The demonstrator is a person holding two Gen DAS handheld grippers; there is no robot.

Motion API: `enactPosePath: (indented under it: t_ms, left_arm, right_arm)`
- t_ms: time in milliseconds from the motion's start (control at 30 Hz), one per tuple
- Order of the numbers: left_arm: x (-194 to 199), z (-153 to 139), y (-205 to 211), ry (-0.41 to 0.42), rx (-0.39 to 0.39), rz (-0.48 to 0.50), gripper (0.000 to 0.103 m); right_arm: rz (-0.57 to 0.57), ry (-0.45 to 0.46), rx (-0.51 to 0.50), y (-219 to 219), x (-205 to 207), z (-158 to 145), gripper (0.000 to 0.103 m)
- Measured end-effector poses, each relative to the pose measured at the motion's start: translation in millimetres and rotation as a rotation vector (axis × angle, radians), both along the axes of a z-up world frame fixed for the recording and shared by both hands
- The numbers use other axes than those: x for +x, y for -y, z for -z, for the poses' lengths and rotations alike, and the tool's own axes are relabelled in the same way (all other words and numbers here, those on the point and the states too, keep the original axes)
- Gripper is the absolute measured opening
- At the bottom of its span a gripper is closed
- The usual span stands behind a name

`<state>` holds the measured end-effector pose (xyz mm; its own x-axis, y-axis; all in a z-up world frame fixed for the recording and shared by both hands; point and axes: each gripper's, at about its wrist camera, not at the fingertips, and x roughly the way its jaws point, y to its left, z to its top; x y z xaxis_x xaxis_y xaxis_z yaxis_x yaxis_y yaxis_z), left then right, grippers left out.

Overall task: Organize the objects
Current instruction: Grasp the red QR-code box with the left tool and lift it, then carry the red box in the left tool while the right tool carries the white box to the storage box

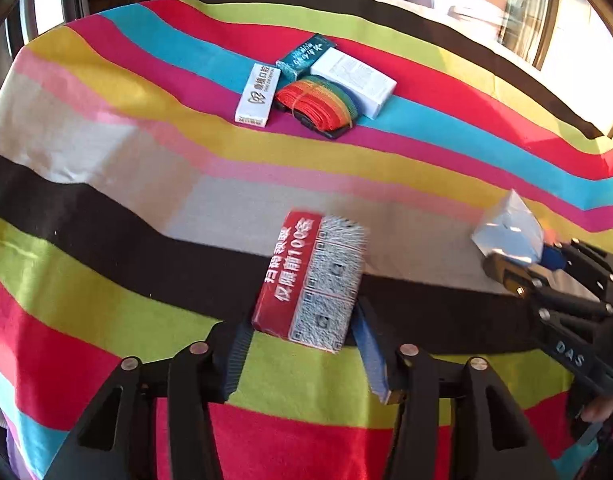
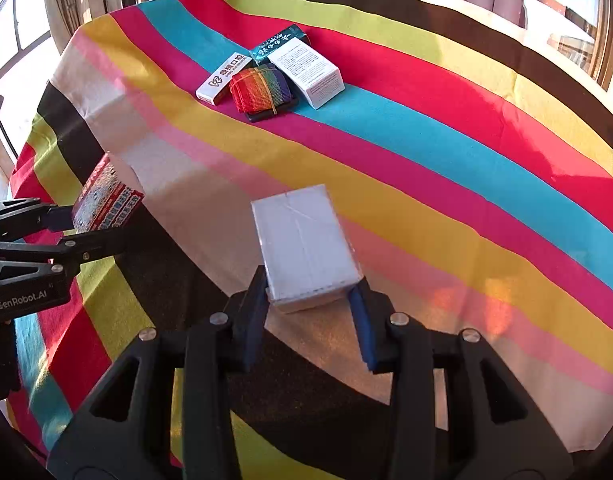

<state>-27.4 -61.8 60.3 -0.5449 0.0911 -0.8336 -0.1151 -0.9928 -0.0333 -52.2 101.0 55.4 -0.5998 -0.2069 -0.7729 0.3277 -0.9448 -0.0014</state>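
left gripper (image 1: 302,344) grips red qr-printed box (image 1: 312,280)

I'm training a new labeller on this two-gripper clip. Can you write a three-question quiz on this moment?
1. True or false: the left gripper holds the red box.
2. What does the right gripper hold? A) rainbow strap B) white box C) teal box
3. Fill in: the rainbow strap lies between the slim white box and the large ____ box.

Key
1. True; the red box sits between its fingers, off the striped cloth.
2. B; the white box sits between its blue pads.
3. White; the teal box lies behind it.
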Motion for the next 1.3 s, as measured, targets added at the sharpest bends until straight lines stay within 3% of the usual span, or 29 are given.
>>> enactPosePath:
  t_ms: [200, 267, 467, 733, 800, 1067, 1300]
  left_arm:
    - [24, 2, 6, -0.083, -0.026, -0.011, 0.054]
    - [25, 3, 7, -0.086, -0.021, -0.018, 0.042]
    - [25, 9, 5, -0.059, 0.016, -0.047, 0.042]
    - [64, 6, 0, -0.065, 0.014, -0.034, 0.042]
    - [77, 2, 1, -0.08, 0.005, -0.024, 0.042]
    - [106, 0, 5, -0.088, 0.01, 0.005, 0.042]
    - [124, 0, 8, -0.079, 0.031, 0.009, 0.042]
  right_arm:
    - [0.0, 0.0, 0.003, 1, -1, -1, 0.043]
    - [0.0, 0.0, 0.003, 1, -1, -1, 0.043]
    - [0.003, -0.004, 0.014, 2, 0, -1, 0.043]
    - [0.005, 0.0, 0.034, 4, 4, -2, 0.043]
    - [0.038, 0.024, 0.05, 4, 16, -7, 0.042]
    - [0.063, -0.031, -0.001, 9, 95, -26, 0.042]
    - [0.08, -0.05, -0.01, 6, 122, -38, 0.042]
